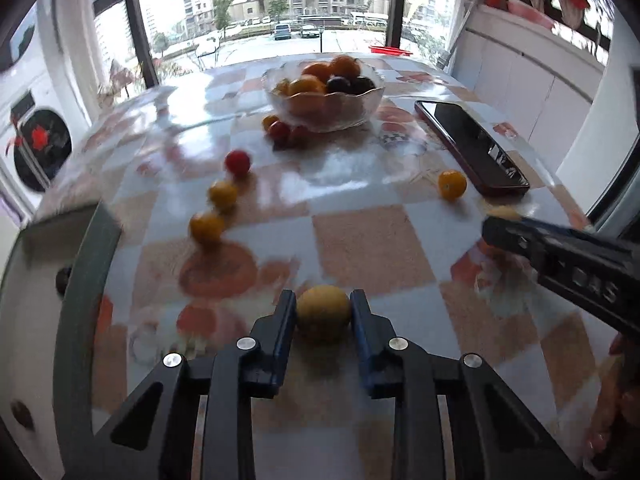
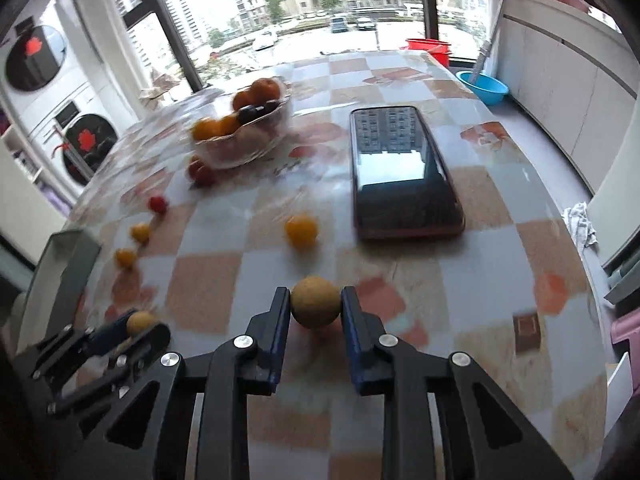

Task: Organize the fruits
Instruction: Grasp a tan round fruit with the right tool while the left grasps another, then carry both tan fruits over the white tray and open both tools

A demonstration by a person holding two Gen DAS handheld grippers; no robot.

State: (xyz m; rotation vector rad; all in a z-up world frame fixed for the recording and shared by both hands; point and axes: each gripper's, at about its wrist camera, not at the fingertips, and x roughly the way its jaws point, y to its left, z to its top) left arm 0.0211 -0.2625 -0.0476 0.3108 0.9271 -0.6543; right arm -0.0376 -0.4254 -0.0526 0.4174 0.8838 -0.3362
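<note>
The left hand-held gripper (image 1: 323, 310) has its two blue-padded fingers closed against the sides of a small round dull-yellow fruit (image 1: 323, 309), which sits low over the checked, glossy bench (image 1: 372, 248); whether the fruit touches the cloth I cannot tell. The right hand-held gripper (image 2: 315, 302) is likewise closed on a second small round tan-yellow fruit (image 2: 315, 301), a pad pressed to either side. In the left wrist view the right tool reaches in from the right edge; in the right wrist view the left tool lies at lower left with its fruit between the fingers.

Further back stands a clear scalloped glass bowl (image 1: 324, 114) holding oranges and dark plums; a few small red and yellow fruits (image 1: 280, 130) lie just beside its base. A small red fruit (image 1: 237, 162) and two small orange-yellow fruits (image 1: 223, 195) (image 1: 207, 227) form a loose line on the left; another orange-yellow fruit (image 1: 452, 184) lies near a dark smartphone in a maroon case (image 1: 472, 146), which is flat on the bench. A shallow grey-rimmed white tray (image 1: 86, 280) sits at the left edge.
</note>
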